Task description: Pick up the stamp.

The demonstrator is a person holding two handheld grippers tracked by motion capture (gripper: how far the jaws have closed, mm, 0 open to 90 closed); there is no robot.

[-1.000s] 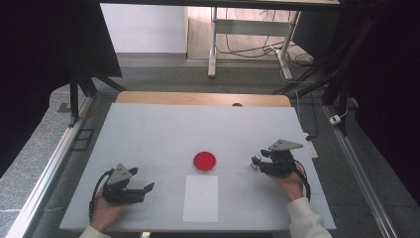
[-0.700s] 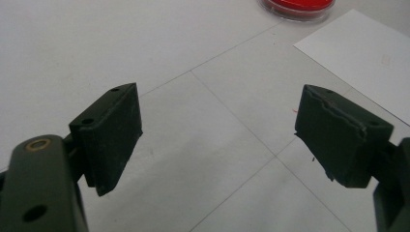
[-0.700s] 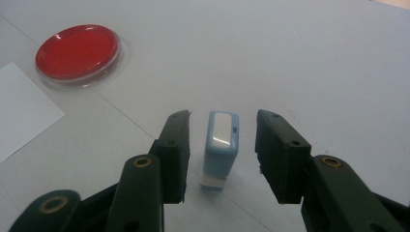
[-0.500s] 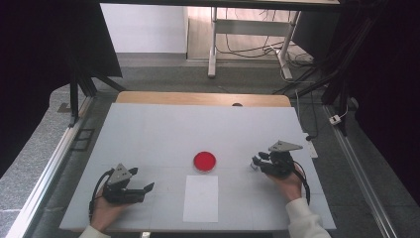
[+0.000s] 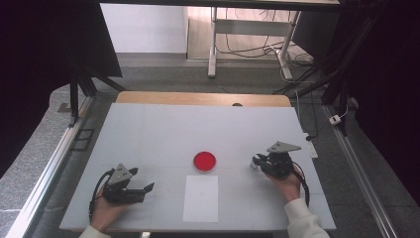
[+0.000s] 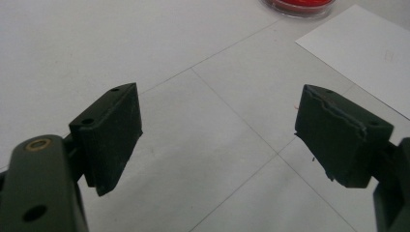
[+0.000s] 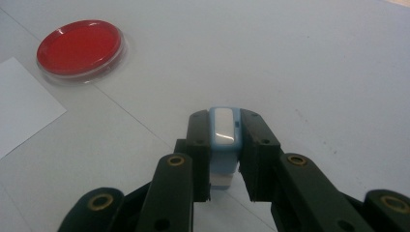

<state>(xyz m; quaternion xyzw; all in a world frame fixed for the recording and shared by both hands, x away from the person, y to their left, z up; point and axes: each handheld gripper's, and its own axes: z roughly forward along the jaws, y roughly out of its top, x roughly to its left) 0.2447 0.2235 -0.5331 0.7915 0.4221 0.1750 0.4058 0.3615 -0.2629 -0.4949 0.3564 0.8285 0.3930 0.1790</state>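
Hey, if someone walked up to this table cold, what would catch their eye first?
Most likely the red round dish, the one spot of strong colour on the pale table, sitting near the middle just beyond a white sheet of paper. Next, the right gripper, whose fingers have just closed on a small light-blue and white block, right of the dish. The left gripper rests open at the near left.
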